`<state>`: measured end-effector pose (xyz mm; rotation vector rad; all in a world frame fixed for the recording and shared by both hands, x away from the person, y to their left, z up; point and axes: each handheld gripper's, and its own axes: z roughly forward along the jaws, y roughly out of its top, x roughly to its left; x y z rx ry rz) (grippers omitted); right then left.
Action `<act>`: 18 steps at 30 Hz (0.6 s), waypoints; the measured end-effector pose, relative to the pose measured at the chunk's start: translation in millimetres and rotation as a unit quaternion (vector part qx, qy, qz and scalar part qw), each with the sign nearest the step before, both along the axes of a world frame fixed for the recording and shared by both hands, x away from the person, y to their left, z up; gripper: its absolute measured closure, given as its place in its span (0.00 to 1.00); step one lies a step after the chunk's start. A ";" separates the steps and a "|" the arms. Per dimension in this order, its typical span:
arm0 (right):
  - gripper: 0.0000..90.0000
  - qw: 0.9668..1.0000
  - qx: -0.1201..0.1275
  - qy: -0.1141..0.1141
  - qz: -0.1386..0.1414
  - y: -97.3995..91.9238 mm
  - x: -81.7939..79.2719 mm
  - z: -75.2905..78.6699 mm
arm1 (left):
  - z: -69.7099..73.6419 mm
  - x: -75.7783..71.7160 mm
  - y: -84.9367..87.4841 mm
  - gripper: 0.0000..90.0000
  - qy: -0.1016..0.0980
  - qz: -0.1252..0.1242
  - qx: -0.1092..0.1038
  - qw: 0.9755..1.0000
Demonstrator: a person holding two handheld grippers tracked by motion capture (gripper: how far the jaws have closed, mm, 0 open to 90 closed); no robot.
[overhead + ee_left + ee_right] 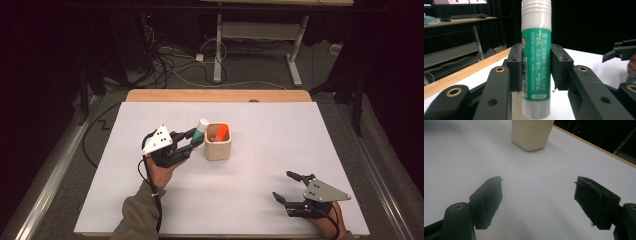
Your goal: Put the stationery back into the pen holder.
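Green glue stick (200, 129) gripped, beside cup (218, 148) rim

Overhead plus claw-close views (shared cup (217, 147))

Chinese warning text on glue stick (536, 60)

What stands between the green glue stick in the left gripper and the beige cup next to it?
Nothing visible does. The glue stick is beside the cup rim; an orange item already lies inside.
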<state>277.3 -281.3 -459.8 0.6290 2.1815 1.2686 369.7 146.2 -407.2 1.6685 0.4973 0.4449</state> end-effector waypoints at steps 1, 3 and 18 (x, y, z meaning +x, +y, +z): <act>0.23 1.000 0.003 -0.001 0.000 -0.4 -0.2 0.3 | -0.1 1.0 0.0 0.71 0.000 0.000 -0.006 1.000; 0.22 1.000 0.005 -0.003 0.000 -0.8 -0.6 0.9 | 0.4 3.1 -0.3 0.71 -0.001 0.005 -0.004 1.000; 0.22 1.000 0.012 -0.007 0.009 -1.5 -1.1 1.3 | 4.8 24.8 -6.9 0.71 -0.004 0.014 -0.020 1.000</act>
